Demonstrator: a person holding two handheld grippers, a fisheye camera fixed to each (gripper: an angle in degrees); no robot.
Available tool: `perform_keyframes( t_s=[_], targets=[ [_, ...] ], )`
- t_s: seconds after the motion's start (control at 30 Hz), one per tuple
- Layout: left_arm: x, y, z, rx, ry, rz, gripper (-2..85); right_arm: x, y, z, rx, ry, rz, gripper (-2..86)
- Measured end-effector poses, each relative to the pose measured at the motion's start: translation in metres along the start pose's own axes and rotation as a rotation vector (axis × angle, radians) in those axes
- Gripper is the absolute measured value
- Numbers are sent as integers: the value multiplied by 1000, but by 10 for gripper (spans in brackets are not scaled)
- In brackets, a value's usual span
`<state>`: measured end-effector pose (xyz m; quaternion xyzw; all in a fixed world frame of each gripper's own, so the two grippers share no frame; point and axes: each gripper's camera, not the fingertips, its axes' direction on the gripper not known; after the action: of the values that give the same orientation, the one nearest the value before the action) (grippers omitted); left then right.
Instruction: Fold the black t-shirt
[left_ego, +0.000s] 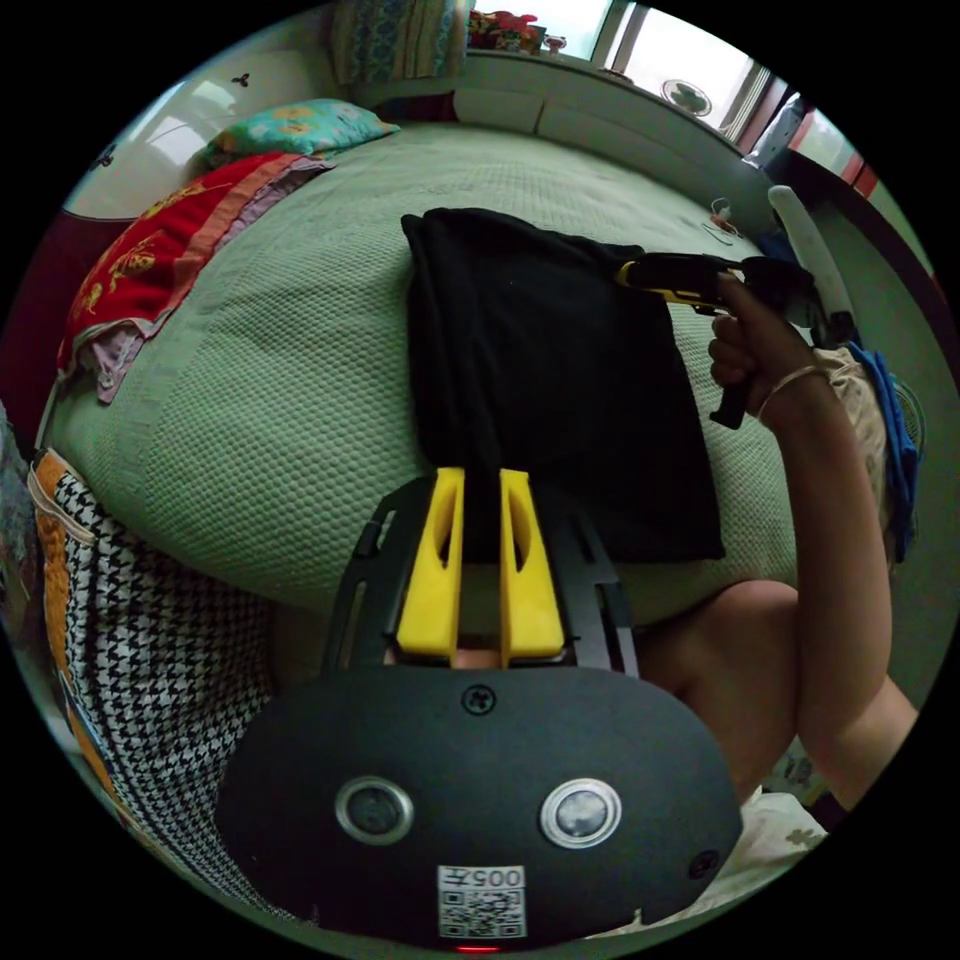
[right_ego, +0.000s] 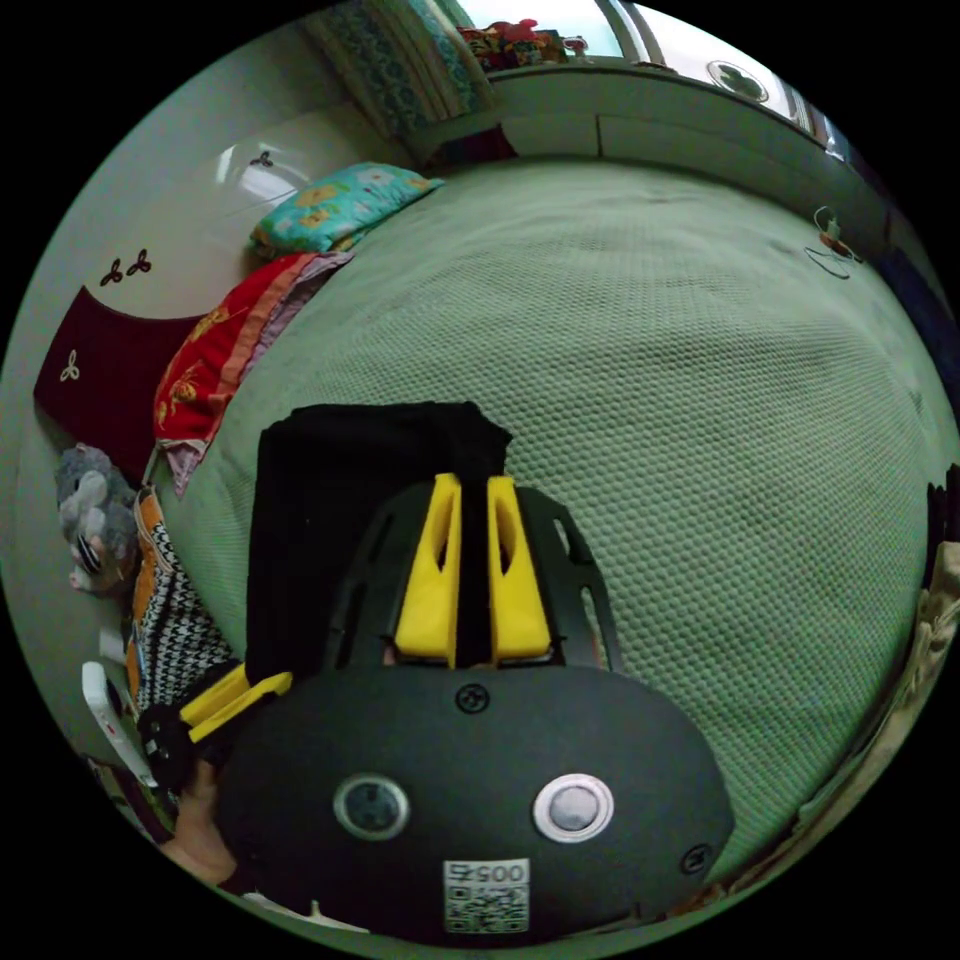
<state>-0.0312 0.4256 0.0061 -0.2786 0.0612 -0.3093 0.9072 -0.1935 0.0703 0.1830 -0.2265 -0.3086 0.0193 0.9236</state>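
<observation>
Yellow plastic fingers (left_ego: 437, 560) of both grippers pinch the folded black cotton t-shirt (left_ego: 560, 380) on the green textured bedspread (left_ego: 270, 400); uneven pulling could skew the fold.

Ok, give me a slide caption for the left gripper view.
Left gripper and right gripper each pinch an edge of the black t-shirt on the green bed.

Green textured bedspread (right_ego: 700, 400) spreading across mid-frame. Teal floral pillow (right_ego: 335, 205) lying upper left, red patterned blanket (right_ego: 215, 365) lying just below it. Grey plush toy (right_ego: 95, 530) sitting at left edge.
</observation>
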Motion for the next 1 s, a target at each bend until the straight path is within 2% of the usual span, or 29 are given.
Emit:
perform_keyframes(
  t_s=[0.13, 0.27, 0.4, 0.6, 0.7, 0.9, 1.0],
  targets=[
    [-15, 2, -3, 18, 30, -10, 62, 6, 2, -7, 39, -11, 22, -6],
    [-26, 5, -6, 29, 26, -21, 74, -2, 4, -20, 89, 74, 0, -8],
    [-44, 8, -13, 8, -36, -29, 130, -6, 4, -21, 97, 143, -19, -8],
    [-73, 10, -13, 61, 25, -37, 190, -3, -1, -17, 75, 129, -1, -8],
    [-83, 8, -10, 56, 73, -30, 183, -6, -2, -18, 74, 129, -2, -8],
    [-94, 5, -7, -5, -3, -8, 168, -9, -6, -20, 67, 113, 3, -8],
    [-108, 4, -11, -7, 41, -38, 164, -15, -8, -22, 66, 115, -6, -8]
  ],
)
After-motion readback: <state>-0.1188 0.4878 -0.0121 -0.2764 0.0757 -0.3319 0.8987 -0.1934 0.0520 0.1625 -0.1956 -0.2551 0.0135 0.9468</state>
